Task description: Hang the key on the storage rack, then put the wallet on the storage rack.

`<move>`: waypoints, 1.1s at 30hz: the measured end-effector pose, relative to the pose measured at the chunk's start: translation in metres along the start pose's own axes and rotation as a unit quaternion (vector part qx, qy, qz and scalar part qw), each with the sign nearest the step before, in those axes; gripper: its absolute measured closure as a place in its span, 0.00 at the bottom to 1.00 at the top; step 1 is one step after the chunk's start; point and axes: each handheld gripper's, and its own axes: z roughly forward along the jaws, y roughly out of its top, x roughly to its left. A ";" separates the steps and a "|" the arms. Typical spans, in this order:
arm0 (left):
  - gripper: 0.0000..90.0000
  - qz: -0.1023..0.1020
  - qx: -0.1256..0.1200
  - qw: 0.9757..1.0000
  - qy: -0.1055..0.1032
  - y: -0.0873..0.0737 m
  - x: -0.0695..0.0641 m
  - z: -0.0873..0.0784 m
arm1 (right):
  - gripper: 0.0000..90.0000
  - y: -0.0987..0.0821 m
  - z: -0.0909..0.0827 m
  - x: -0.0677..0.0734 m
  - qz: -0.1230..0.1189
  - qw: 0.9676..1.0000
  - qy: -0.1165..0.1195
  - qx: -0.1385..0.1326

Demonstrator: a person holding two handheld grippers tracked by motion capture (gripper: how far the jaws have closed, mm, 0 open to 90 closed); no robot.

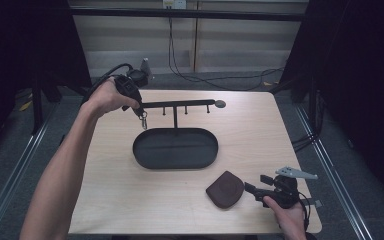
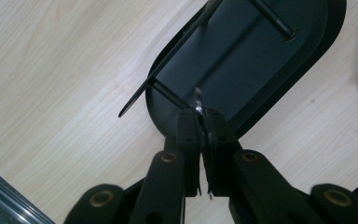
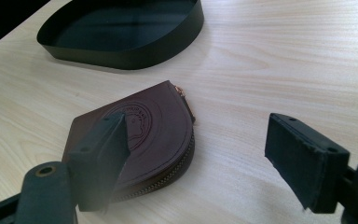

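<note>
Upper left, the left gripper (image 1: 141, 111) pinches a small metal clip (image 1: 143, 120) beside the rack's bar (image 1: 180, 104); lower right, the right gripper (image 3: 200, 154) sits spread just beside the brown pouch (image 3: 144, 135).

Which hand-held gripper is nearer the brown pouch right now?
Right. The right hand-held gripper sits open just beside the brown pouch; the left hand-held gripper is far off at the rack's left end, pinching a small metal clip.

held metal piece (image 2: 198, 103): mostly hidden between the left gripper's (image 2: 200, 122) closed jaws; too small and blurred to name
coin pouch (image 3: 142, 140): near-left part hidden behind a jaw of the right gripper (image 3: 205, 154)
black oval tray (image 3: 121, 32): cut off by the picture's top edge
</note>
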 end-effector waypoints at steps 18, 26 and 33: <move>0.76 -0.039 -0.083 0.996 -0.017 -0.032 0.007 -0.012 | 0.24 0.000 0.001 0.001 0.000 1.000 -0.002 0.005; 0.71 -0.046 -0.120 0.991 -0.020 -0.052 0.006 -0.006 | 0.24 0.001 0.001 0.001 -0.002 1.000 -0.002 0.004; 0.60 -0.060 -0.164 0.984 -0.019 -0.077 0.006 0.000 | 0.24 0.001 0.001 0.001 -0.002 1.000 -0.004 0.005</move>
